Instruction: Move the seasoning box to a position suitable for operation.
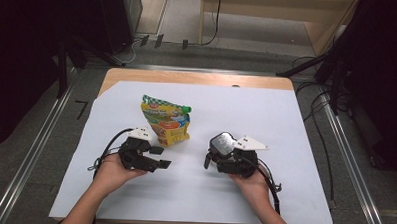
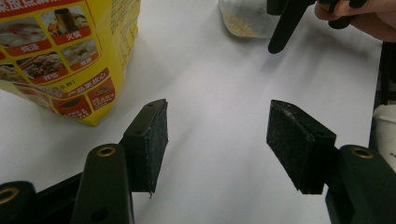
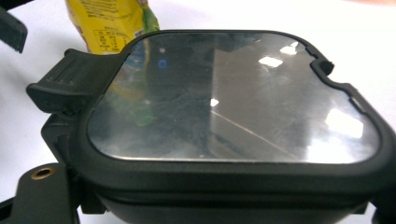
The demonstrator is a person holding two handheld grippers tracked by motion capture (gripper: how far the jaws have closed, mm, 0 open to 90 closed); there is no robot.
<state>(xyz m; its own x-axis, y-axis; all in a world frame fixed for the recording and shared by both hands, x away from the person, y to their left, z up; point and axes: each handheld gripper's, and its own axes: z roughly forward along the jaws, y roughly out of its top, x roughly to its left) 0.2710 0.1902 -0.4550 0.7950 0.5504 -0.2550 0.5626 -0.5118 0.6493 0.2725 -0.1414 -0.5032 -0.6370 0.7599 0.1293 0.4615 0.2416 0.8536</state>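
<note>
A yellow printed pouch [image 1: 166, 122] with a green cap lies on the white sheet, just beyond my left gripper [image 1: 161, 157]. The left gripper view has the pouch [image 2: 60, 56] at upper left and my left gripper [image 2: 217, 126] open over bare sheet, nothing between its pads. My right gripper [image 1: 220, 150] is shut on a small container [image 1: 223, 142] with a black rim and a mirror-like lid [image 3: 233, 93]. Its clear body [image 2: 243, 21] holds pale grains. Behind the lid, the pouch [image 3: 112, 23] appears in the right gripper view.
The white sheet [image 1: 286, 120] covers most of the wooden table [image 1: 197, 78]. A white rounded object [image 2: 385, 126] sits at the right edge of the left gripper view. Cables and dark stands line the floor on both sides of the table.
</note>
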